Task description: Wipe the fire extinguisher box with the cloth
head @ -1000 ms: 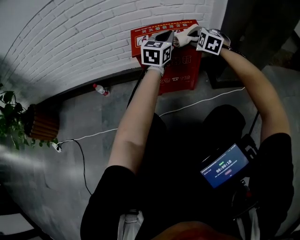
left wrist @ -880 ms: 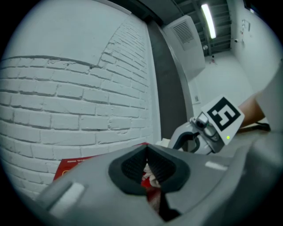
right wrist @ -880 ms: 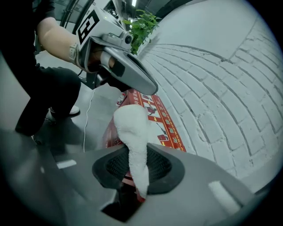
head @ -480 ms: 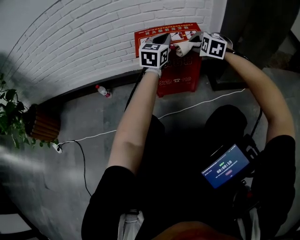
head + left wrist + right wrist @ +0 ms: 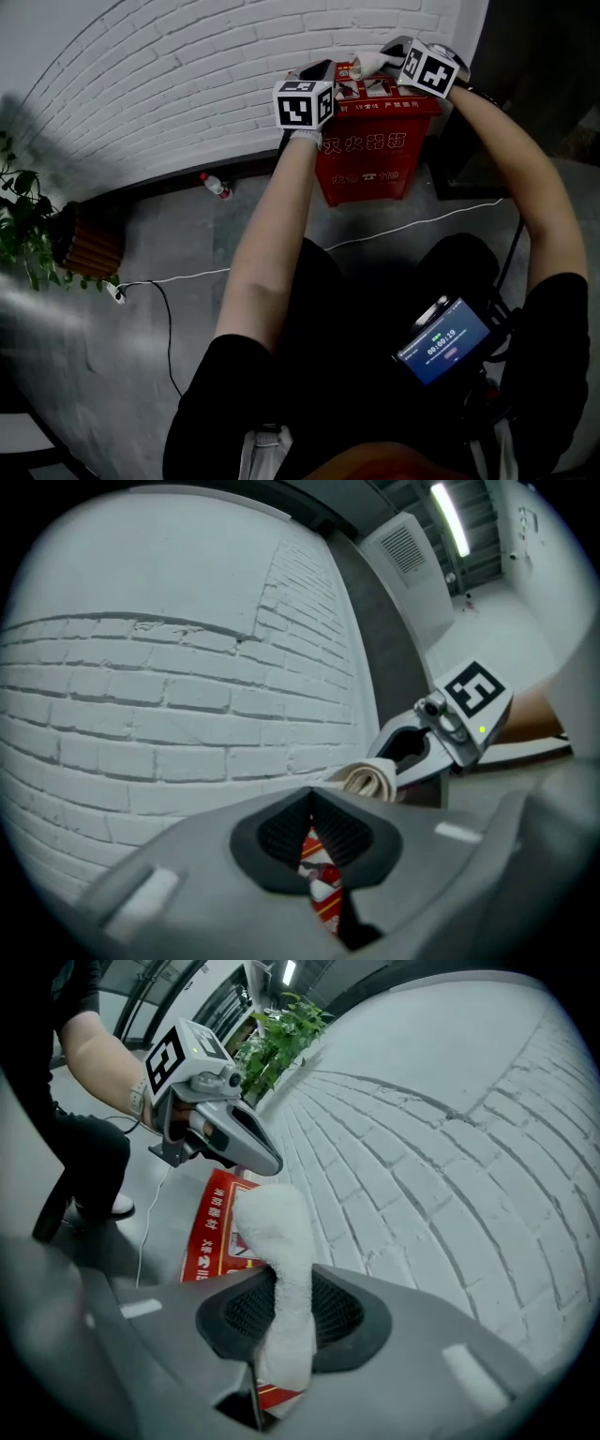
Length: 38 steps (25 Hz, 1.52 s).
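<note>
The red fire extinguisher box stands on the floor against the white brick wall. My right gripper is shut on a folded white cloth, which hangs over the box's top at its back edge. My left gripper hovers at the box's top left corner, close to the wall, jaws together with nothing in them. Through its narrow slit I see a strip of the red box top. The left gripper view also shows the cloth held by the right gripper.
A plastic bottle lies at the wall's foot left of the box. A potted plant in a brown pot stands far left. A white cable crosses the floor. A dark post rises right of the box.
Both grippers have moved from in front of the box's face up to its top edge; the cloth now lies over the top. The box's front lettering now shows.
</note>
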Tool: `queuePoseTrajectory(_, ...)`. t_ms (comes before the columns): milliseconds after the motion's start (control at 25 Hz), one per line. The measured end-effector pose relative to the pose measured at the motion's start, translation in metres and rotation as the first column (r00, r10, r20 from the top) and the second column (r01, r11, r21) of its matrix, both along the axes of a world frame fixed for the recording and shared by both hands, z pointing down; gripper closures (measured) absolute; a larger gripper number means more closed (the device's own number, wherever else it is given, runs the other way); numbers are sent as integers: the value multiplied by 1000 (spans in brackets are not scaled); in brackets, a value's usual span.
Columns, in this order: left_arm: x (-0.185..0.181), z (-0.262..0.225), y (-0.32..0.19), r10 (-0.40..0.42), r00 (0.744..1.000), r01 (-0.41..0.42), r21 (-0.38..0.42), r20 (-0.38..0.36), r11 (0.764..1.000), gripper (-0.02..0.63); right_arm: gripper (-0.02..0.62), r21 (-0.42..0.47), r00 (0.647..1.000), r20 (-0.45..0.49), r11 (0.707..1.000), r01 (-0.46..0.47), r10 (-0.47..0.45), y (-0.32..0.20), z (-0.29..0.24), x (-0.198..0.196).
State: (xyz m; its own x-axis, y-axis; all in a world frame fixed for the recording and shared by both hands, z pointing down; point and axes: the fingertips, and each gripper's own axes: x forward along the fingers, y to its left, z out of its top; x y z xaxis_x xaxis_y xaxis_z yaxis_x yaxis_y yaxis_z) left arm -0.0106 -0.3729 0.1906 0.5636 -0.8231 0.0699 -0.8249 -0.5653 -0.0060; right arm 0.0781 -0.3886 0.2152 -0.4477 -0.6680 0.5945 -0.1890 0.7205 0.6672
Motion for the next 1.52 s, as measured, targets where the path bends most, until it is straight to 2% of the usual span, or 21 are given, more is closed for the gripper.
queuePoseTrajectory(280, -20, 20, -62, -73, 992, 71, 19, 107, 997, 606, 508, 50, 1000, 21, 999, -18, 17, -89, 27, -36)
queuePoseTrajectory(440, -26, 31, -75, -96, 980, 93, 26, 175, 995, 607, 508, 58, 999, -41, 998, -17, 20, -109, 44, -53)
queuePoseTrajectory(600, -39, 44, -82, -112, 985, 113, -1, 134, 994, 606, 508, 46, 989, -146, 999, 7, -1, -120, 75, -63)
queuePoseTrajectory(680, -42, 50, -83, -116, 987, 118, -14, 112, 993, 607, 508, 23, 986, -165, 1000, 8, -4, -120, 88, -63)
queuePoseTrajectory(1000, -46, 59, -67, -122, 987, 126, -28, 106, 992, 607, 508, -60, 985, -169, 998, 35, -44, -79, 102, -67)
queuePoseTrajectory(1280, -49, 57, -28, -122, 988, 125, -32, 98, 992, 606, 508, -71, 982, -169, 995, 75, -86, -8, 102, -71)
queuePoseTrajectory(1520, -54, 58, -20, -123, 988, 127, -28, 96, 992, 607, 508, -101, 972, -187, 987, 126, -143, 30, 111, -75)
